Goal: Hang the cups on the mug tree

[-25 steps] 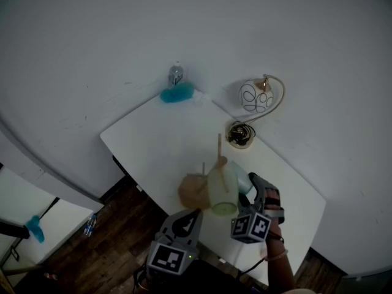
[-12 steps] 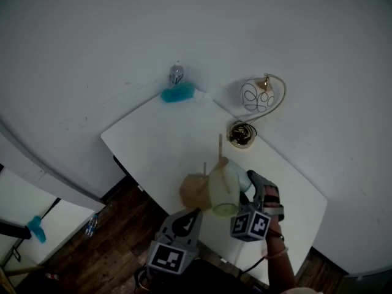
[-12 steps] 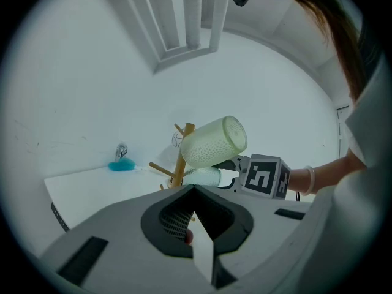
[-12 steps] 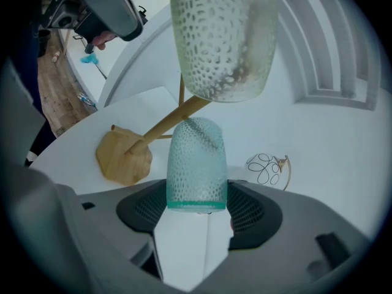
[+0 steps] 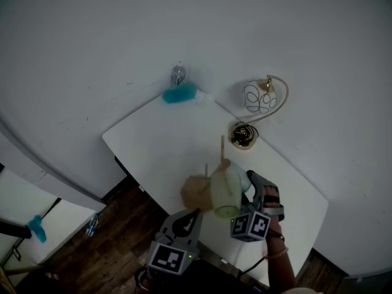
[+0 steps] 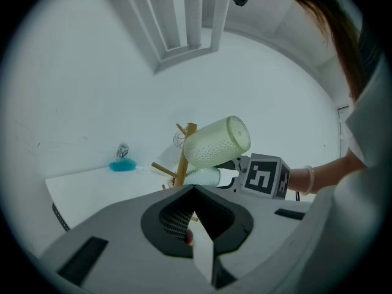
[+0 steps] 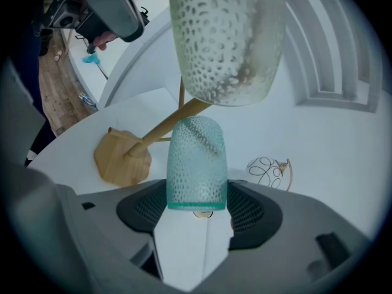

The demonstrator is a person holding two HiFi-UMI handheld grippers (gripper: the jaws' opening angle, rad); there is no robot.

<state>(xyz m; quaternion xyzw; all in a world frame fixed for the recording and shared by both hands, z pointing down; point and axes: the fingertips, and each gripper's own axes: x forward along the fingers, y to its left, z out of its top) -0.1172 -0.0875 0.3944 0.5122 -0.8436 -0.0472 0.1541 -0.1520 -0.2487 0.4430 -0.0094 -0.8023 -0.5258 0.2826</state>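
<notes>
Your right tongs [image 7: 196, 216] are clamped on the teal cup [image 7: 197, 161] at its rim. The cup lies sideways, just beside the mug tree [image 7: 125, 158] post. The pale green cup [image 7: 225, 38] hangs off the tree's top, at the teal cup's 12 o'clock. Your left tongs [image 6: 199, 228] are closed together with nothing in them, near the tabletop [image 5: 165, 139] edge at the tree's 7 o'clock.

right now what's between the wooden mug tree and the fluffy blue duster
Head view: only bare white table between mug tree and duster.
</notes>
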